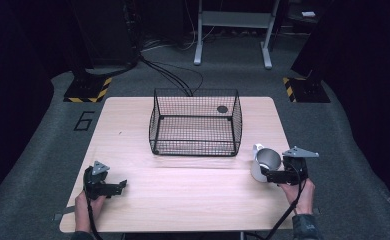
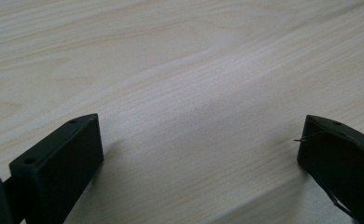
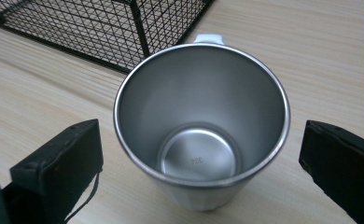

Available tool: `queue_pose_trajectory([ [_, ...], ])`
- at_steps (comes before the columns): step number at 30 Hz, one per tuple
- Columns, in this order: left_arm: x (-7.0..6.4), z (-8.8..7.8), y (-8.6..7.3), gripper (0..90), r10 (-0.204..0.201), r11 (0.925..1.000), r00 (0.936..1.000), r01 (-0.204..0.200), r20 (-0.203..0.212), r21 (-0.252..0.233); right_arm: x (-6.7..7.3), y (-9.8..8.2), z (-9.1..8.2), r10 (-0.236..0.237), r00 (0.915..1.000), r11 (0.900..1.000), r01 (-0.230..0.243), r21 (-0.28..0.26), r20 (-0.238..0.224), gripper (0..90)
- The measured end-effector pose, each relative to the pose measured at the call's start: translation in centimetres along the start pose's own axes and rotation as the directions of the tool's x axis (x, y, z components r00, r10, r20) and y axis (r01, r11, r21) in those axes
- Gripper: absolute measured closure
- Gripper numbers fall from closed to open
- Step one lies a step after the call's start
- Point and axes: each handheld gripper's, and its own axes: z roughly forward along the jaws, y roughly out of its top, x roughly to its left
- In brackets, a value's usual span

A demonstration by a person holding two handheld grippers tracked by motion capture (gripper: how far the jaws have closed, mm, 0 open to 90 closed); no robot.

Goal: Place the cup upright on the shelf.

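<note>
The right gripper view looks straight down into a steel cup [image 3: 202,126] standing upright on the bench [image 3: 292,51], its mouth filling the middle of the frame, with the two black fingers [image 3: 59,158] spread wide on either side of it and touching neither wall. A pale handle pokes out at the cup's far rim, toward the top of the frame, and the corner of a black wire basket [image 3: 124,23] sits just beyond, in the upper left. In the high view the right gripper [image 1: 269,174] is at the lower right of the frame, close against the cup [image 1: 265,161], while the basket [image 1: 195,122] stands in the middle and looks empty apart from a dark round spot near its back right corner. The main risk appears to be the grasp itself: the wall is smooth, round and tapered, so if the fingers close off-centre or too near the rim, the cup could squirt out, tip over or roll toward the bench's right edge. Lifted aslant, it might also catch the basket's rim. The left gripper [image 1: 117,186], at the lower left, rests over bare wood with its fingers [image 2: 63,158] spread and holding nothing.
</note>
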Motion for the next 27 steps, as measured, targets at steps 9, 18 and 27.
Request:
queue_pose_trajectory([
  [9,0.0,0.0,0.0,0.2,-0.001,1.0000,1.0000,0.001,0.001,0.003,0.4,1.5,2.0,-0.003,0.9997,0.998,0.002,0.057,0.024,0.0],
  [18,0.0,0.0,0.0,0.2,0.000,1.0000,1.0000,0.000,0.001,0.000,0.8,1.9,2.4,0.001,0.9981,0.996,-0.007,0.094,0.062,4.7],
  [27,0.0,0.0,0.0,0.1,0.000,1.0000,1.0000,0.000,0.002,0.002,0.9,1.9,2.4,0.012,0.9978,0.994,-0.019,0.105,0.065,5.2],
])
